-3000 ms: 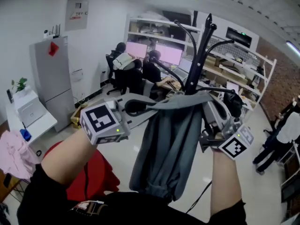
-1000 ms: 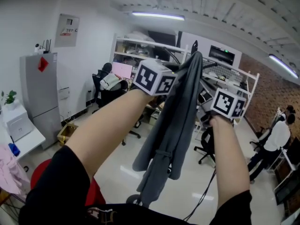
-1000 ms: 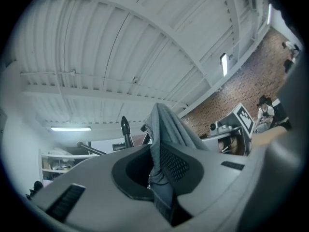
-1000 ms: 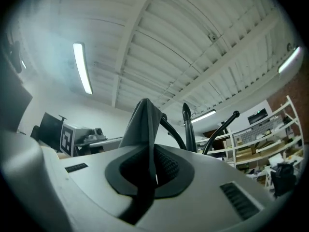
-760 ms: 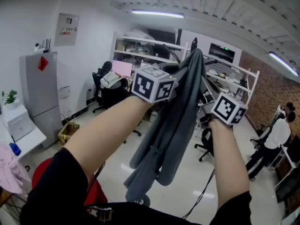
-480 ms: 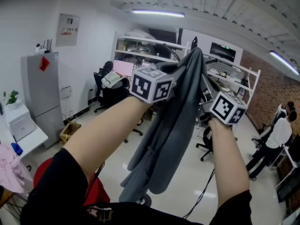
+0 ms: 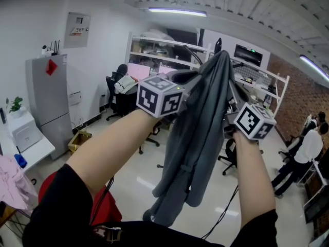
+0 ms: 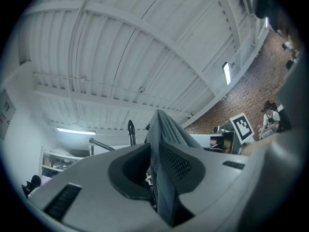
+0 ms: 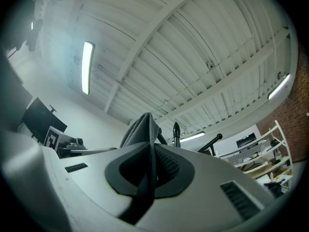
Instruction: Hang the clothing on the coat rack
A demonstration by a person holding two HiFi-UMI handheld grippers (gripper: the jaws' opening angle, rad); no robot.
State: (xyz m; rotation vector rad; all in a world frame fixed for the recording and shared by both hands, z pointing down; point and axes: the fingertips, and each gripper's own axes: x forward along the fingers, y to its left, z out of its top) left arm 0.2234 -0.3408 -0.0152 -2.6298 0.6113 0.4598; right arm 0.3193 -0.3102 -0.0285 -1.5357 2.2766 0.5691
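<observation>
Holding a grey garment [image 7: 198,138] high against the top of the black coat rack [image 7: 218,44], both forearms raised
Its cloth hangs in long folds between the forearms, the upper edge bunched by the rack's tip. The right gripper [image 9: 150,153] is clamped tight on a thin fold of it. The left gripper [image 8: 157,146] also has fabric between its jaws, but they have just been opening, and a slim gap shows beside one pad

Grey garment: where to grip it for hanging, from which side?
Top edge of the grey garment, at a thin bunched fold, from below with jaws pointing up: it hangs long and limp, so a high grip likely carries it all. The right gripper pinches such a fold.
</observation>
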